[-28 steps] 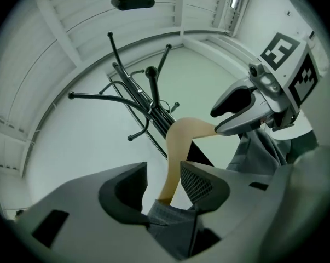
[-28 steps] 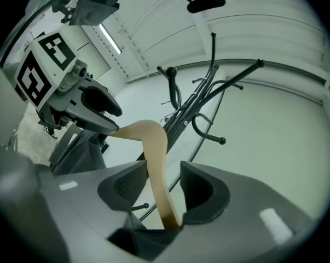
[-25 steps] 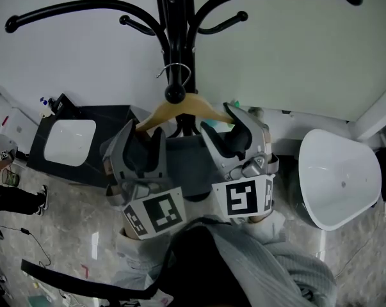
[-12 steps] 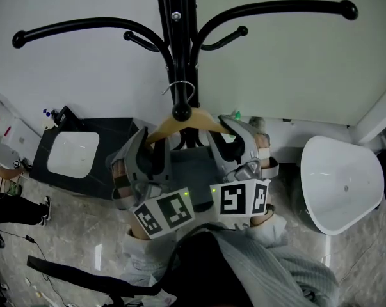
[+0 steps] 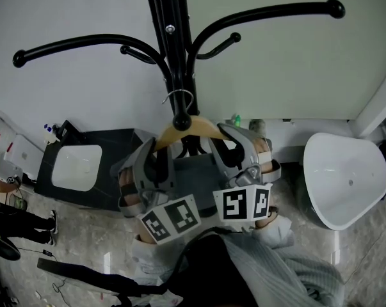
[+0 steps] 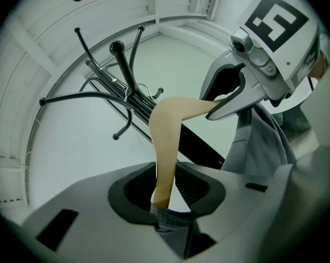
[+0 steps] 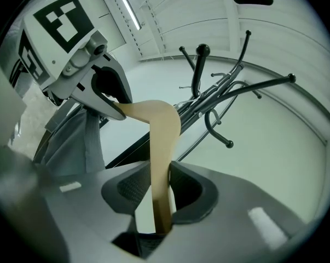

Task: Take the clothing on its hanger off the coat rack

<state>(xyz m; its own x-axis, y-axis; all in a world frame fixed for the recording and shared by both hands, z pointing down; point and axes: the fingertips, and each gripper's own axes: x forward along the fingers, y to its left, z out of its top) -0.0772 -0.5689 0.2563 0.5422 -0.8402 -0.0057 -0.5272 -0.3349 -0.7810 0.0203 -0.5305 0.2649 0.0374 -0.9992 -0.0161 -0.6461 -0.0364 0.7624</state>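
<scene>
A wooden hanger [image 5: 180, 132] hangs by its wire hook [image 5: 178, 96] on a knobbed arm of the black coat rack [image 5: 173, 56]. Grey clothing [image 5: 193, 171] drapes from it between the two grippers. My left gripper [image 5: 155, 162] straddles the hanger's left arm [image 6: 167, 130]. Its jaws are closing, and a strip of light still shows beside the wood. My right gripper [image 5: 234, 147] straddles the right arm [image 7: 162, 147]. Its jaws are closing too, with one pad [image 7: 184, 193] against the wood and a gap on the other side.
A white rounded tub [image 5: 343, 178] stands on the floor at the right. A black stand holding a white tray [image 5: 77, 168] sits at the left against the wall. A person's legs [image 5: 13, 213] show at the far left. The rack's long arms [image 5: 276, 11] spread overhead.
Both grippers' jaws have narrowed around the hanger's arms. In the head view both grippers and the hanger sit slightly lower and further right in frame.
</scene>
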